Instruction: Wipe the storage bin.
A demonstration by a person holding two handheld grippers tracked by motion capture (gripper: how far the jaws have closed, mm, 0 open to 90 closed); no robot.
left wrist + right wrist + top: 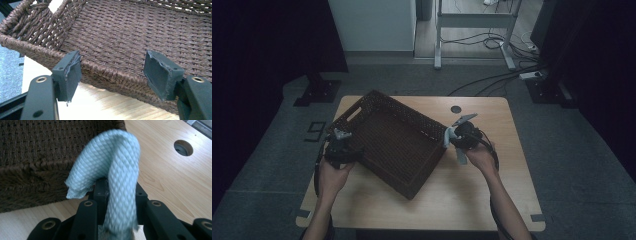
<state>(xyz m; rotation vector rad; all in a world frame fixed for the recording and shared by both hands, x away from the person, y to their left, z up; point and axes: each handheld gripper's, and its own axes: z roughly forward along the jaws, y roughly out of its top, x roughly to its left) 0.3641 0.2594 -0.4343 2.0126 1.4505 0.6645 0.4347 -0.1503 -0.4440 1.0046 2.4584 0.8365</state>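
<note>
Cloth (117,170) claw-pinched beside basket (392,145) rim.

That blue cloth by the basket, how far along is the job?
Picked up already: the right gripper is clamped on the blue cloth. In hand: the cloth hangs just outside the wicker basket, beside whose rim the left gripper waits open. Left: the basket's inside looks untouched.

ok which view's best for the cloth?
Right gripper view: the pale blue cloth sits close up between the right gripper jaws, weave sharp, folded over by the basket. High view shows it small and dim. In the left gripper view I can't spot it.
</note>
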